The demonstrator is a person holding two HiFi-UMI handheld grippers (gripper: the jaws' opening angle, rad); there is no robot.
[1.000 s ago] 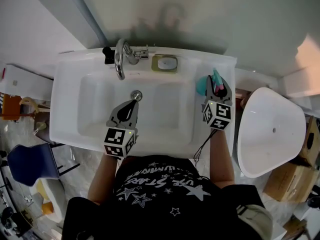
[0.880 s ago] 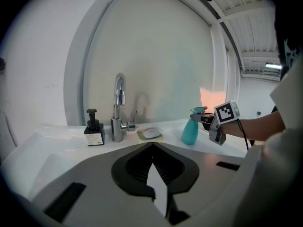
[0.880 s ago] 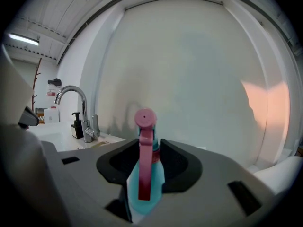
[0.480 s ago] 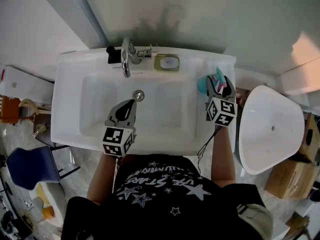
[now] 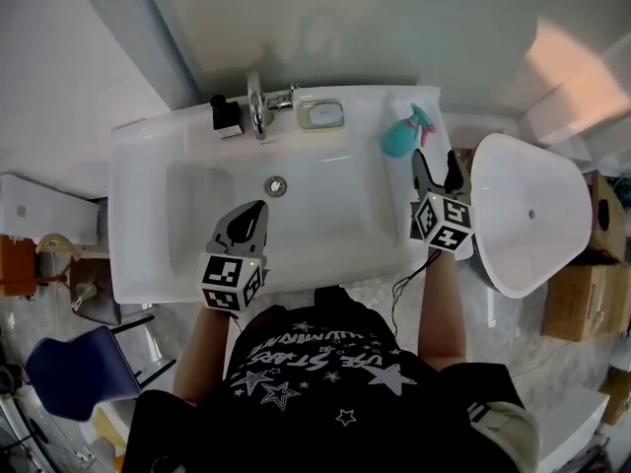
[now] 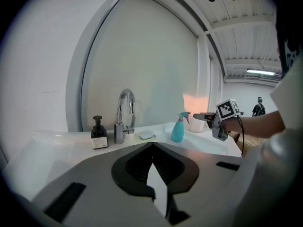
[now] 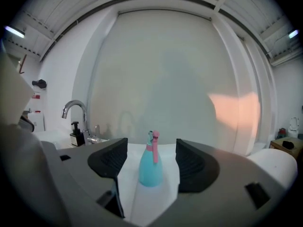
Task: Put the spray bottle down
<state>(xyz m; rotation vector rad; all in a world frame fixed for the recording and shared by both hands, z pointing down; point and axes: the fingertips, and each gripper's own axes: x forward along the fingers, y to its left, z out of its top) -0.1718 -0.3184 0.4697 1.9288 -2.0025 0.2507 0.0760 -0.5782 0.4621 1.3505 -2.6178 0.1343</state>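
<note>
The teal spray bottle (image 5: 402, 138) with a pink trigger stands upright on the back right corner of the white sink (image 5: 138, 166), free of both grippers. My right gripper (image 5: 435, 162) hangs just in front of it; its jaws are opening and nothing is between them. In the right gripper view the spray bottle (image 7: 151, 167) shows beyond the wide gap of that gripper (image 7: 151, 145), apart from both pads. My left gripper (image 5: 257, 209) is shut and empty over the front of the basin. The left gripper view shows the bottle (image 6: 178, 129) with the right gripper (image 6: 201, 116) beside it.
A chrome faucet (image 5: 258, 111), a black soap dispenser (image 5: 226, 116) and a soap dish (image 5: 322, 114) line the sink's back edge. A white bowl-shaped fixture (image 5: 523, 215) stands right of the sink, with a cardboard box (image 5: 567, 299) beyond it. A blue chair (image 5: 69, 372) is at lower left.
The right gripper let go of the spray bottle, opened wide and drew back toward the person; the bottle stays standing on the sink's corner. The left gripper drifted slightly back.
</note>
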